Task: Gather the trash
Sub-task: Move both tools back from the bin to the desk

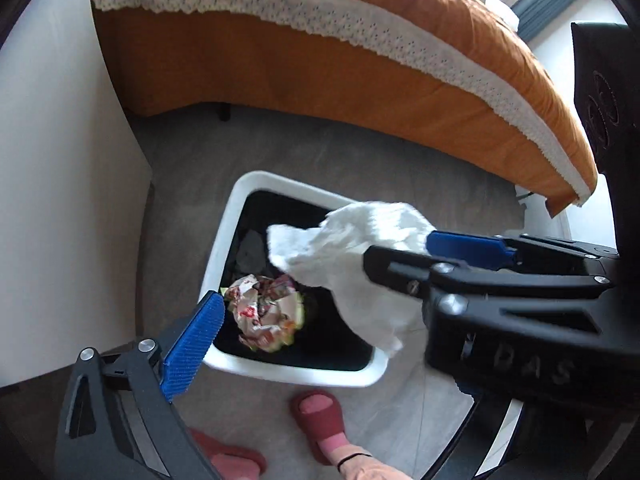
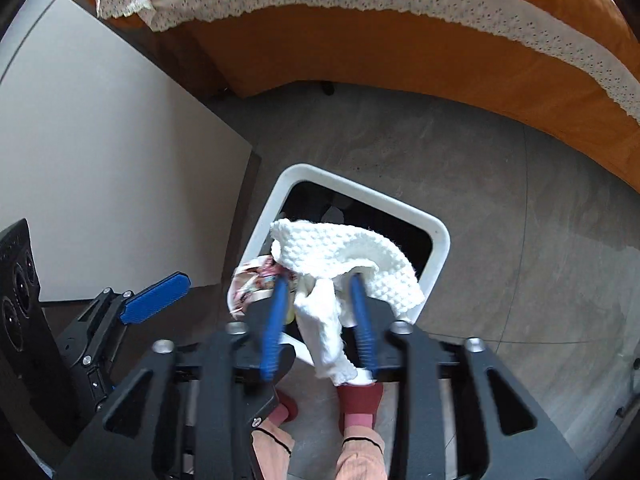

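A white bin with a black liner stands on the grey floor; it also shows in the right wrist view. A crumpled printed wrapper lies inside it, seen too in the right wrist view. My right gripper is over the bin, its jaws apart, with a white paper towel hanging between the blue pads; the towel shows in the left wrist view with the right gripper beside it. One blue finger of my left gripper shows at the bin's near edge, with nothing in it.
A bed with an orange cover and white lace trim runs along the far side. A white cabinet side stands left of the bin. The person's feet in red slippers are just in front of the bin.
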{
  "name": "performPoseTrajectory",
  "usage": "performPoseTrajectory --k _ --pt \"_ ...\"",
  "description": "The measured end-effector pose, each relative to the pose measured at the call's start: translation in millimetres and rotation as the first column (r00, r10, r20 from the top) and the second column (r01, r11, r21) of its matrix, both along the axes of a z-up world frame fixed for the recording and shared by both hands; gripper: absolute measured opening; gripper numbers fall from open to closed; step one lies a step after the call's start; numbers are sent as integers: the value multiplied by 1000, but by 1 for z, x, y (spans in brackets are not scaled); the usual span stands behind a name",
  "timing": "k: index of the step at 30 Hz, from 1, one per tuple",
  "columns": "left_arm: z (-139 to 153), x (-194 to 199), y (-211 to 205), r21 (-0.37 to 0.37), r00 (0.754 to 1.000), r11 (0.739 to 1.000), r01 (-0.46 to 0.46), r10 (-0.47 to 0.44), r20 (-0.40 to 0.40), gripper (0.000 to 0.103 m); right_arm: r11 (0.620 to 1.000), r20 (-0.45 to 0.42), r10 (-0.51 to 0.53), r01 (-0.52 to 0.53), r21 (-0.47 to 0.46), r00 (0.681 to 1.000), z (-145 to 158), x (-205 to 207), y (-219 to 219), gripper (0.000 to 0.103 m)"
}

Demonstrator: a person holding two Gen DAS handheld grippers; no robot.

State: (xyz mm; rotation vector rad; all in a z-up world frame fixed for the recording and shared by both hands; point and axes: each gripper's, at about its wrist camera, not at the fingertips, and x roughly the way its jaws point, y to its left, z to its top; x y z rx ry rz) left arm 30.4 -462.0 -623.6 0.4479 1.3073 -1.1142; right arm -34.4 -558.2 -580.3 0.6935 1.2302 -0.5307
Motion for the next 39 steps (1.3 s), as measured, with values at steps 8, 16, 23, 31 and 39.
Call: performPoseTrajectory --k 8,16,23,31,39 --pt "-15 -1 6 41 1000 999 -9 8 18 98 999 -33 38 -38 -1 999 -17 -3 6 98" --pt "84 4 18 -31 995 999 -31 33 96 98 997 68 50 -45 -66 996 92 4 16 98" --pt "236 -9 49 -173 971 982 -75 111 210 98 968 210 126 -74 -241 970 252 1 47 98" --pt "384 3 130 -311 882 927 -208 315 350 98 915 390 326 -184 -359 861 396 29 106 99" --pt "467 56 250 -391 662 825 -409 563 495 98 811 455 572 -388 -438 683 462 100 187 99"
